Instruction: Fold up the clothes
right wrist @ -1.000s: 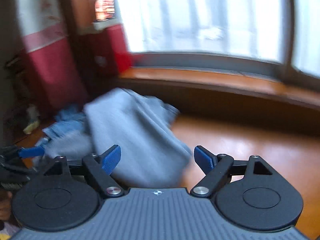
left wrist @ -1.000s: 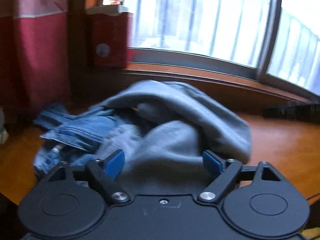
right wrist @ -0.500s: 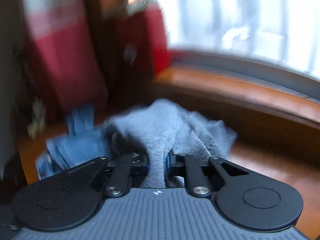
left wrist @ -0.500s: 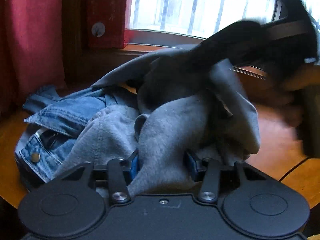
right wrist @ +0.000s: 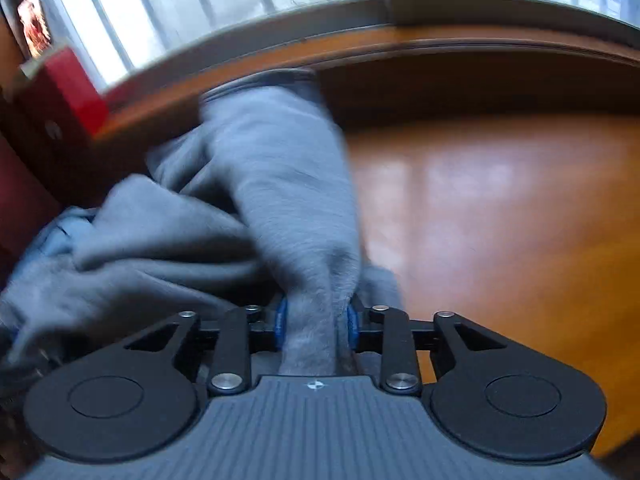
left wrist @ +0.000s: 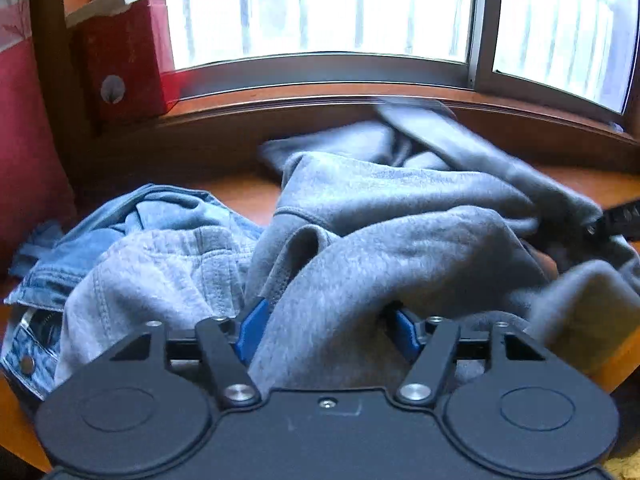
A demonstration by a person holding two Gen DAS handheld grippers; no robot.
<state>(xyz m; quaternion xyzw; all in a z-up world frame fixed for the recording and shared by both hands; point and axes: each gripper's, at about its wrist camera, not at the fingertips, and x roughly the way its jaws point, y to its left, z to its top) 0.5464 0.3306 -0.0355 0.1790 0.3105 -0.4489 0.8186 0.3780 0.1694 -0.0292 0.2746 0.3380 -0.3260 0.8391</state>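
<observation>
Right wrist: sweatshirt [right wrist: 280, 184] between hand-held gripper [right wrist: 314, 326]

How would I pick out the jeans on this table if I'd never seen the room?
Start at the window and drop to the wooden table under it. The blue denim jeans lie at the left of the clothes heap, partly under the grey sweatshirt. Only they show stitched seams and a metal button.

bare table [right wrist: 500, 216] rightward, clothes heap [left wrist: 168, 264] blocking left
</observation>
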